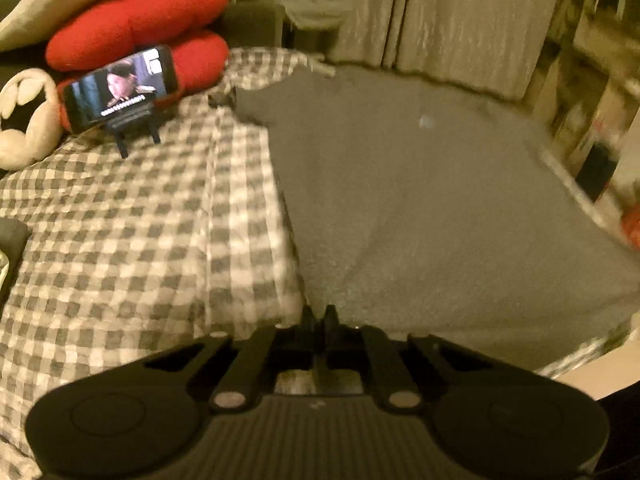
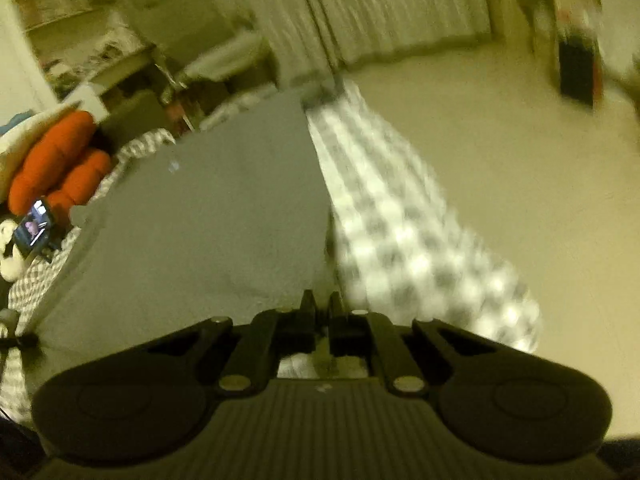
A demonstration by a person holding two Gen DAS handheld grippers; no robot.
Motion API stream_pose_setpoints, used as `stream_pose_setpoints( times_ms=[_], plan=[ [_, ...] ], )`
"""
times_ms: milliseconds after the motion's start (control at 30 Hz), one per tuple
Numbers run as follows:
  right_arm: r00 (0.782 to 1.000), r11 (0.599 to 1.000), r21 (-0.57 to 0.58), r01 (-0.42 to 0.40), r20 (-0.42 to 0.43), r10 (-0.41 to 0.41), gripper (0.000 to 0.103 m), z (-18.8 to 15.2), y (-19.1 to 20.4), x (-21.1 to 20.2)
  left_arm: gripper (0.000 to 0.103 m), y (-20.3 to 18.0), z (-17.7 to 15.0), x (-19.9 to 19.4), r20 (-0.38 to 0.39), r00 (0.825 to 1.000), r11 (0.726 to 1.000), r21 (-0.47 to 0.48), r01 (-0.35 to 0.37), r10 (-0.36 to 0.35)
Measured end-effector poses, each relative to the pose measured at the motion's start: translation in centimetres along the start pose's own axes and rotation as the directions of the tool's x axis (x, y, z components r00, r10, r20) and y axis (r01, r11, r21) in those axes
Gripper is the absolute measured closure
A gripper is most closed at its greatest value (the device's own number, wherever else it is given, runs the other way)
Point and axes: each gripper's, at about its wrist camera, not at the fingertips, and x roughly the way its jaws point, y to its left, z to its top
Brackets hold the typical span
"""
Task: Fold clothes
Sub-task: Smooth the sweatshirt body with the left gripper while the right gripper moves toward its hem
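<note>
A grey garment [image 1: 420,200] lies spread over a checked bedcover [image 1: 132,240], with a small pale mark near its far end. My left gripper [image 1: 319,312] is shut on the garment's near left corner, its fingers pressed together with cloth between them. In the right wrist view the same grey garment [image 2: 208,220] stretches away from me, and my right gripper [image 2: 320,298] is shut on its near right corner at the edge beside the checked bedcover [image 2: 400,232]. The picture is blurred by motion.
A phone on a small stand [image 1: 120,88] plays video at the far left, in front of red cushions [image 1: 144,16] and a plush toy [image 1: 24,120]. Curtains [image 1: 460,12] hang beyond the bed. Pale floor [image 2: 520,160] lies right of the bed, with shelves [image 1: 592,92] nearby.
</note>
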Motion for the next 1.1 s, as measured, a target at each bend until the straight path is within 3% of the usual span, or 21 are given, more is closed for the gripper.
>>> stream_pose_setpoints(
  times_ms=[100,333,400,433,500,533,567,667,967,1100],
  plan=[
    [1.0,0.998,-0.057,-0.004,0.015,0.005,0.097,0.6,1.4,-0.9,0.099,-0.9,-0.3,-0.3,-0.003,1.0,0.999,0.047,-0.016,0.016],
    [0.991,0.996,-0.039,0.074,-0.105,-0.078,0.097,-1.6,0.8,2.4,0.099,-1.3,-0.7,1.5,-0.076,0.994,0.992,0.105,-0.067,0.075],
    [0.991,0.996,-0.046,0.078,-0.101,-0.082,0.095,-1.3,0.9,2.3,0.096,-1.1,-0.3,1.5,-0.077,0.994,0.992,0.106,-0.07,0.079],
    [0.991,0.995,-0.05,0.082,-0.099,-0.086,0.083,-1.0,0.9,2.3,0.093,-0.9,0.0,1.5,-0.075,0.995,0.994,0.093,-0.065,0.072],
    [0.993,0.996,-0.021,0.088,-0.082,-0.089,0.073,-0.3,0.4,2.0,0.092,-0.3,0.5,1.1,-0.055,0.997,0.997,0.049,-0.06,0.063],
    [0.994,0.997,-0.002,0.081,-0.071,-0.081,0.057,0.3,0.3,2.1,0.091,-0.2,0.8,0.9,-0.043,0.997,0.997,0.037,-0.062,0.063],
    [0.996,0.997,0.017,0.073,-0.06,-0.072,0.05,1.0,0.2,2.3,0.087,0.0,1.2,0.6,-0.031,0.998,0.998,0.026,-0.063,0.063],
    [0.996,0.996,0.025,0.084,-0.03,-0.083,0.049,3.1,0.6,3.1,0.073,1.0,2.7,0.1,0.012,0.998,0.998,-0.022,-0.059,0.059],
    [0.996,0.998,0.003,0.063,-0.058,-0.063,0.049,10.1,-1.6,8.6,0.069,2.8,9.7,3.3,0.061,0.995,0.98,-0.189,-0.065,0.078],
    [0.998,0.998,0.056,-0.001,-0.056,0.004,0.049,13.9,-3.3,11.6,0.055,2.6,12.4,6.1,0.066,0.994,0.951,-0.301,-0.062,0.086]
  ],
)
